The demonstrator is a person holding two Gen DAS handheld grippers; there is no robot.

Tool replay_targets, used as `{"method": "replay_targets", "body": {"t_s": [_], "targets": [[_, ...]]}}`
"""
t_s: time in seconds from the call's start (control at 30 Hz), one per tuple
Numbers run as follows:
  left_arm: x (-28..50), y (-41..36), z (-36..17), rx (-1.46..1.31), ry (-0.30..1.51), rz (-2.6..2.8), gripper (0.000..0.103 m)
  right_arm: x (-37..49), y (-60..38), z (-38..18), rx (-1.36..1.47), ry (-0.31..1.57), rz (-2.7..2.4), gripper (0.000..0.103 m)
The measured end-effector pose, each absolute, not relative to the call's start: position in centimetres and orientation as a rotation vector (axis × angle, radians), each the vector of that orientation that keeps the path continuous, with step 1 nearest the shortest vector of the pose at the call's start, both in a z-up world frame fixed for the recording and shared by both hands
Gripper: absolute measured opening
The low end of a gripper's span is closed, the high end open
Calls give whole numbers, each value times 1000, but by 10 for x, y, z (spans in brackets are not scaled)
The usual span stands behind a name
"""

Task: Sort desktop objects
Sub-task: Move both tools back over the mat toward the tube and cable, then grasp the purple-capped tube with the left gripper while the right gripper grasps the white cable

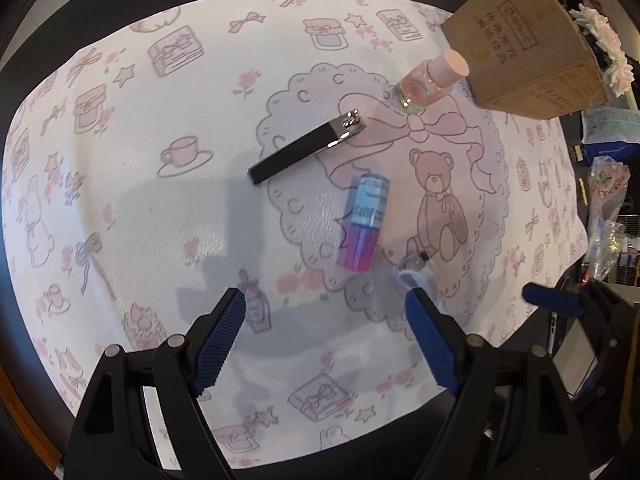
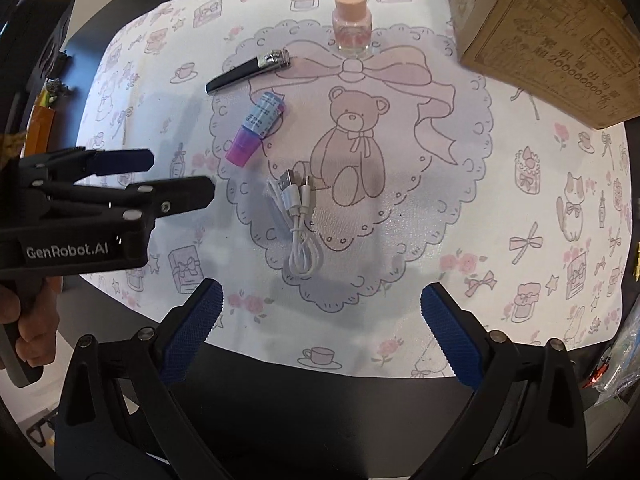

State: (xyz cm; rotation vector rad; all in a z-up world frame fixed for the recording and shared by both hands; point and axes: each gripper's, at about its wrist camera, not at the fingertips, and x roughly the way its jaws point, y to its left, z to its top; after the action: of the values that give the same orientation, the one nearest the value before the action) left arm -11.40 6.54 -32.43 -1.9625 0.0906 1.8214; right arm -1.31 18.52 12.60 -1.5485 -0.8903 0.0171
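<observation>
The left gripper (image 1: 326, 312) and right gripper (image 2: 322, 304) hang wide apart, holding nothing. On the mat (image 2: 440, 208) lie a curled white cable (image 2: 300, 216), a purple-capped tube (image 2: 258, 128) and black nail clippers (image 2: 248, 70).

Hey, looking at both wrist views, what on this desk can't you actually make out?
- Cardboard box: cut off by the top and right edges in the right wrist view, so its inside stays unseen.
- White cable: left wrist view, mostly hidden behind the left gripper's blue pad.
- Purple-capped tube: label print blurred in both views.
- Clutter beyond the mat: left wrist view, warped at the right edge, not identifiable.
</observation>
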Motion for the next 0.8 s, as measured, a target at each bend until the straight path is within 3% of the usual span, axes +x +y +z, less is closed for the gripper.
{"method": "replay_targets", "body": {"t_s": [0.2,0.23,0.43,0.53,0.67,0.8], "targets": [[-126,77,-335,-1963,95,1804,80,-5,202,133,-1544,-876,16,95],[-127,79,-336,-1961,104,1803,73,-4,205,134,-1543,-875,16,93],[-131,87,-334,-1952,156,1811,67,-2,218,139,-1526,-885,-6,83],[-130,89,-333,-1947,178,1832,54,0,222,140,-1523,-885,-10,76],[-131,88,-332,-1956,173,1862,50,6,226,142,-1514,-885,-24,64],[-131,88,-331,-1963,181,1890,44,9,229,138,-1516,-921,-45,62]]}}
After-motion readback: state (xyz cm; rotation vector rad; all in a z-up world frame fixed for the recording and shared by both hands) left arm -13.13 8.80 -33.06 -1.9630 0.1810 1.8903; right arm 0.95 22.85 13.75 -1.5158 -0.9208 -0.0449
